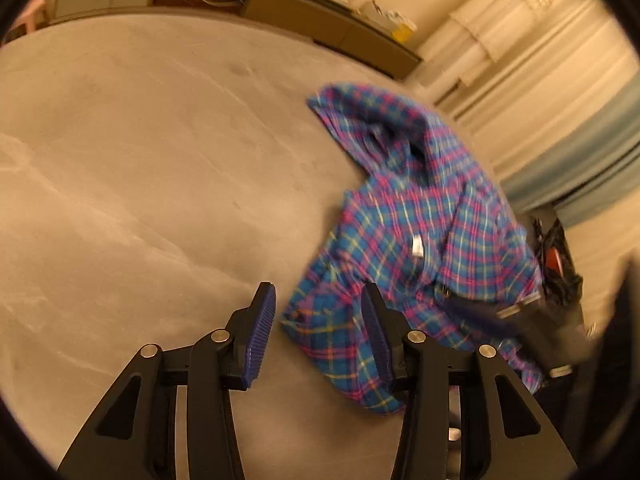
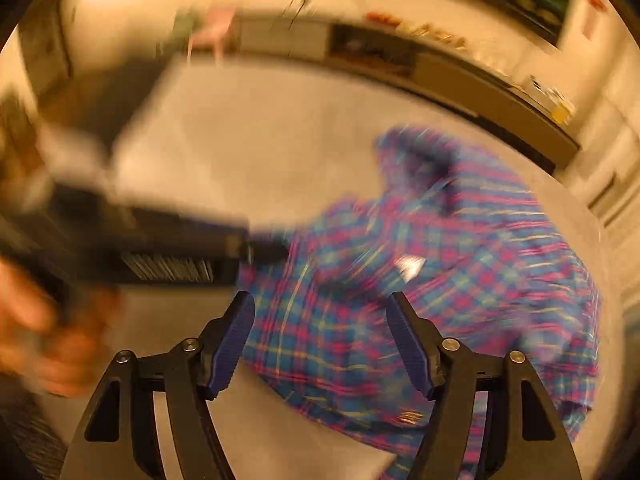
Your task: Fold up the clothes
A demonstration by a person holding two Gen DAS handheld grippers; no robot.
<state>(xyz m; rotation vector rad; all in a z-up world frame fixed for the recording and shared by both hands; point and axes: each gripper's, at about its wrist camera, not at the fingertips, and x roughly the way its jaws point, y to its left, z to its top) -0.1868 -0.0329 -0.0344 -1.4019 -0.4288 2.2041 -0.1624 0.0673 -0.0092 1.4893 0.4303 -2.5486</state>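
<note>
A blue, pink and yellow plaid shirt point(image 1: 416, 216) lies crumpled on the grey table point(image 1: 140, 160), with a white label showing. My left gripper point(image 1: 318, 304) is open and empty just above the shirt's near left edge. The right gripper shows blurred at the shirt's right side in the left wrist view point(image 1: 532, 320). In the right wrist view the shirt point(image 2: 460, 256) fills the right half, and my right gripper point(image 2: 320, 312) is open above its front part. The left gripper point(image 2: 168, 248) crosses that view from the left, blurred, held by a hand.
A long low cabinet point(image 1: 280, 0) with clutter runs behind the table. Pale curtains point(image 1: 540, 92) hang at the right. A dark bag point(image 1: 556, 264) sits beyond the table's right edge. The table's left part point(image 2: 240, 140) is bare grey surface.
</note>
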